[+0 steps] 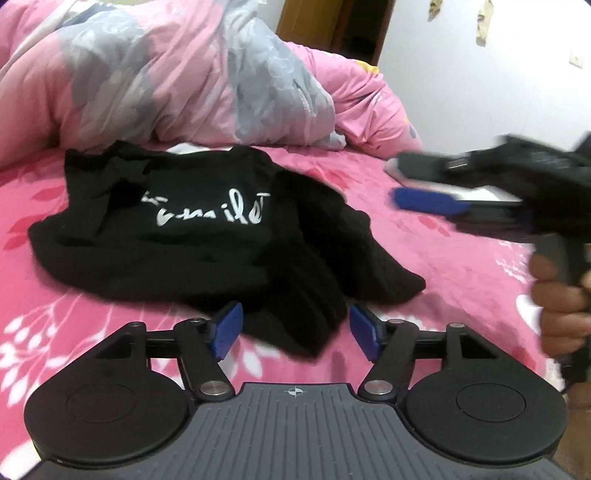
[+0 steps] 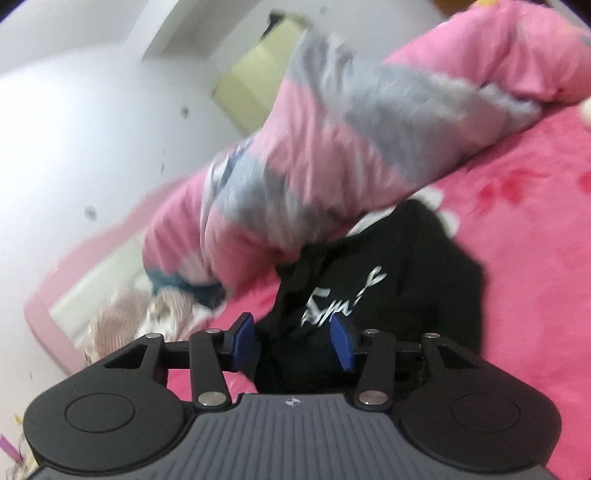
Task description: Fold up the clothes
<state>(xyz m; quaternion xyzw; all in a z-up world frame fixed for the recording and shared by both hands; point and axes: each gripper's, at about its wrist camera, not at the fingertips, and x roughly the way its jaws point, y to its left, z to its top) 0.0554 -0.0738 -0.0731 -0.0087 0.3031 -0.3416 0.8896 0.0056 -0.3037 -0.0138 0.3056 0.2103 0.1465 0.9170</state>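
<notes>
A black top (image 1: 192,236) with white script lettering lies crumpled on the pink bedsheet (image 1: 443,258). My left gripper (image 1: 295,332) is low over its near edge. Its blue pads stand apart on either side of a black fold without pressing it, so it is open. My right gripper (image 1: 413,182) hovers blurred above the sheet at the right, held by a hand (image 1: 557,302), with nothing between its jaws. In the right wrist view the right gripper (image 2: 293,341) is open, and the black top (image 2: 406,288) lies beyond its pads.
A bulky pink and grey quilt (image 1: 166,74) is heaped along the far side of the bed, right behind the top. A white wall (image 2: 74,129) and a wooden door (image 1: 332,26) stand past the bed. Pink sheet shows to the right of the garment.
</notes>
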